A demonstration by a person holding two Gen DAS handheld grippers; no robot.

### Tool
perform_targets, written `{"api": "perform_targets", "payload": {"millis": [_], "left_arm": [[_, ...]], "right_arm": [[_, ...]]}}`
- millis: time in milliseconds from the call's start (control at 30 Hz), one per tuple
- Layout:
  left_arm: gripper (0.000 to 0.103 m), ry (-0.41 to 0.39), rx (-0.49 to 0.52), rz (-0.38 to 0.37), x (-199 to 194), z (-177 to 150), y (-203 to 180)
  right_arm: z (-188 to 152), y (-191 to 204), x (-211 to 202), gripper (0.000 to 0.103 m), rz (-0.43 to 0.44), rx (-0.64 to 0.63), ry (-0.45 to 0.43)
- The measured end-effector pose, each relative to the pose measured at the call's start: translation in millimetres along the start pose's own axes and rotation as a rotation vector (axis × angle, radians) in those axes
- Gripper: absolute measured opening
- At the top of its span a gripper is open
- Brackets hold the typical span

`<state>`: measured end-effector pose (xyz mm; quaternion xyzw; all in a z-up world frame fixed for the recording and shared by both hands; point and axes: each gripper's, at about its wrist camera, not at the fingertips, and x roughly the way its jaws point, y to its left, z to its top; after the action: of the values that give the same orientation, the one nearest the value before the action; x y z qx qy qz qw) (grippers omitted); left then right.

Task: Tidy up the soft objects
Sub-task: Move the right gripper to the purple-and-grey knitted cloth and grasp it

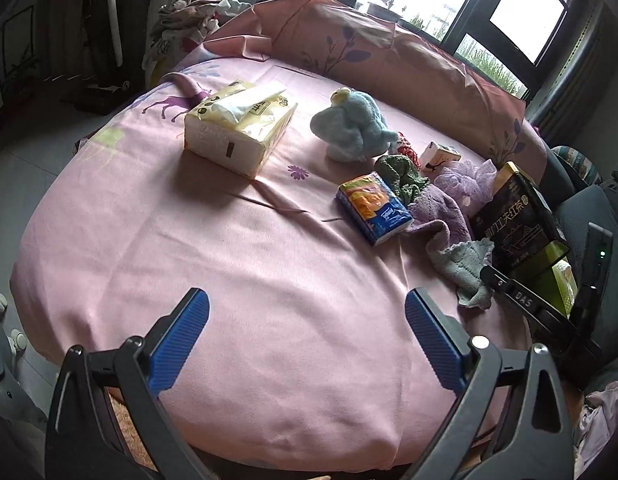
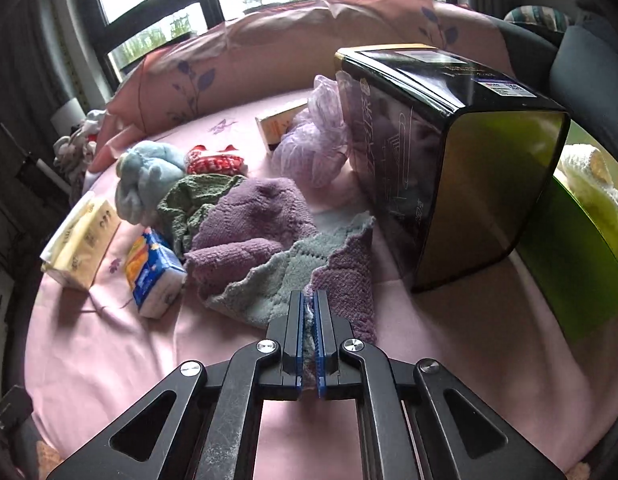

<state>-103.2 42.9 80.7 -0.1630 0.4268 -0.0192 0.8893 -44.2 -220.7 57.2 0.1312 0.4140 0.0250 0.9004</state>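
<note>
My right gripper (image 2: pixel 308 312) is shut on the near edge of a purple and grey-green knitted cloth (image 2: pixel 269 240) that lies on the pink bed (image 2: pixel 109 360); the cloth also shows in the left wrist view (image 1: pixel 449 232). Behind it lie a green knit (image 2: pixel 189 200), a blue plush toy (image 2: pixel 145 180), a red and white cloth (image 2: pixel 213 162) and a lilac mesh pouf (image 2: pixel 313 148). My left gripper (image 1: pixel 307 320) is open and empty above the bare front of the bed. The right gripper (image 1: pixel 521 300) shows at the right of the left wrist view.
A black and gold tin (image 2: pixel 449 168) lies on its side beside a green box (image 2: pixel 573 264) holding a cream towel (image 2: pixel 589 176). A yellow tissue box (image 1: pixel 239 128), a blue and orange tissue pack (image 1: pixel 373 208) and a small carton (image 1: pixel 441 156) sit on the bed. A pink pillow (image 1: pixel 369 44) lines the back.
</note>
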Motion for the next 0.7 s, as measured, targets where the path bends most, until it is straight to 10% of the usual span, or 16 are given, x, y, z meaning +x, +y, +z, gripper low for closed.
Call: {"api": "perform_targets", "payload": {"millis": [700], "left_arm": [[0.098,0.053,0.013,-0.075,4,-8,-20]], "right_arm": [[-30,32,-119,0.004,0.444,-0.201,0.039]]}}
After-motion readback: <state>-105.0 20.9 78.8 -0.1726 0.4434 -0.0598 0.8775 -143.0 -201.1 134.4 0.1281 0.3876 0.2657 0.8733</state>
